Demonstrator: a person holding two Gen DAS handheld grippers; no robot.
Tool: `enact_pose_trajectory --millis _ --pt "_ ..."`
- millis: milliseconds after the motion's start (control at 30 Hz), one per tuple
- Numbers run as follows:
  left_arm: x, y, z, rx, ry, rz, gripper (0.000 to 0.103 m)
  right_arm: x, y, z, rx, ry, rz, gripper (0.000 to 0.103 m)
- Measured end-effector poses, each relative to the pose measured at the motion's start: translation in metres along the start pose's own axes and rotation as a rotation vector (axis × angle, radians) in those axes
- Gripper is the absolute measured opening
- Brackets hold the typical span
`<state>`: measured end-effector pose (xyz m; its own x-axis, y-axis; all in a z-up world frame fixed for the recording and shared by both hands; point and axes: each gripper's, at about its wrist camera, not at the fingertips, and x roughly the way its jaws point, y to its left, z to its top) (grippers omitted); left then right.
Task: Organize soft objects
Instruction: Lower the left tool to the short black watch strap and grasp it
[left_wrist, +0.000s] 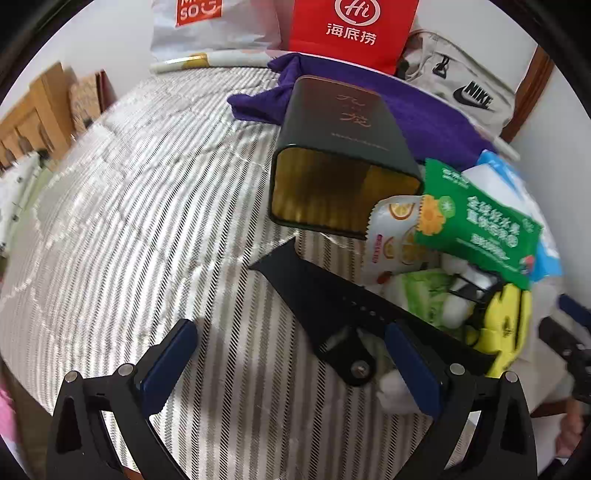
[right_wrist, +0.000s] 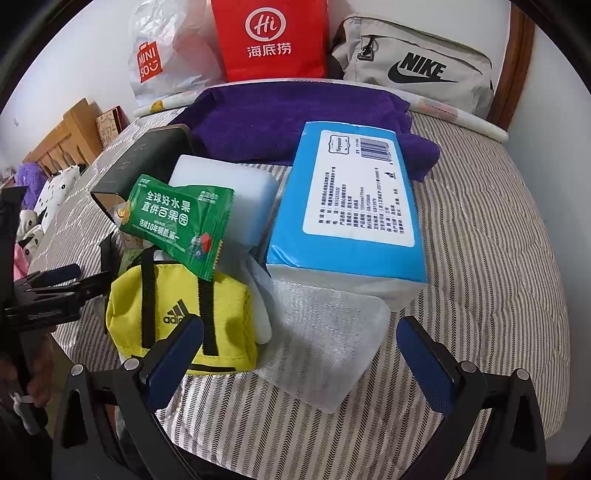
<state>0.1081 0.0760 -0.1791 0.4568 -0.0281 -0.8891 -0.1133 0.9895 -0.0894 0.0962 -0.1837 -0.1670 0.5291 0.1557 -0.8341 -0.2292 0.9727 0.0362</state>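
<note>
On the striped bed, soft goods lie heaped: yellow pouch (right_wrist: 177, 310), green sachet (right_wrist: 177, 225), blue tissue pack (right_wrist: 351, 206). Both left tongs (left_wrist: 291, 369) and right tongs (right_wrist: 299, 354) gape wide, empty. Sorting appears barely begun; next move likely requires closing on one item.

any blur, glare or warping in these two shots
Left wrist view: strong fisheye bending of the striped bedcover, slight blur on the black strap, and a gold sheen inside the tin. Right wrist view: sharper, with readable print on the blue tissue pack and edges equally curved.
</note>
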Motion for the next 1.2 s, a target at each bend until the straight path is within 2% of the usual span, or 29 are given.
enact_pose_trajectory --millis 100,367,433,500,567,633,700,800,933,1200 --pt "0.001 0.001 -0.006 0.024 0.006 0.049 0.102 -0.002 -0.006 -0.001 0.012 -0.007 -0.001 0.103" --pt "-0.005 0.024 -0.017 0.01 -0.007 0.056 0.103 -0.007 -0.02 -0.002 0.023 -0.045 -0.001 0.103" --pt "-0.005 0.023 -0.018 0.0 -0.01 0.063 0.102 -0.008 -0.022 -0.003 0.024 -0.051 0.002 0.103" --pt "-0.006 0.02 -0.017 -0.01 -0.011 0.025 0.102 -0.009 -0.025 -0.006 0.032 -0.058 0.014 0.103" --pt "-0.005 0.013 -0.015 0.0 -0.005 0.019 0.102 -0.008 -0.03 -0.008 0.052 -0.057 0.036 0.103" --pt "-0.002 0.003 -0.012 0.022 0.003 0.026 0.102 -0.005 -0.036 -0.009 0.089 -0.036 0.072 0.103" --pt "0.003 -0.004 -0.009 0.045 0.018 0.063 0.102 -0.004 -0.043 -0.011 0.134 -0.035 0.095 0.103" --pt "0.004 -0.007 -0.007 0.038 0.027 0.087 0.103 -0.005 -0.046 -0.013 0.159 -0.056 0.084 0.103" --pt "0.004 -0.004 -0.007 0.043 0.027 0.094 0.103 -0.013 -0.042 -0.015 0.131 -0.103 0.086 0.103" --pt "-0.009 0.03 -0.027 -0.015 0.004 0.113 0.103 -0.02 -0.037 -0.016 0.063 -0.139 0.01 0.103"
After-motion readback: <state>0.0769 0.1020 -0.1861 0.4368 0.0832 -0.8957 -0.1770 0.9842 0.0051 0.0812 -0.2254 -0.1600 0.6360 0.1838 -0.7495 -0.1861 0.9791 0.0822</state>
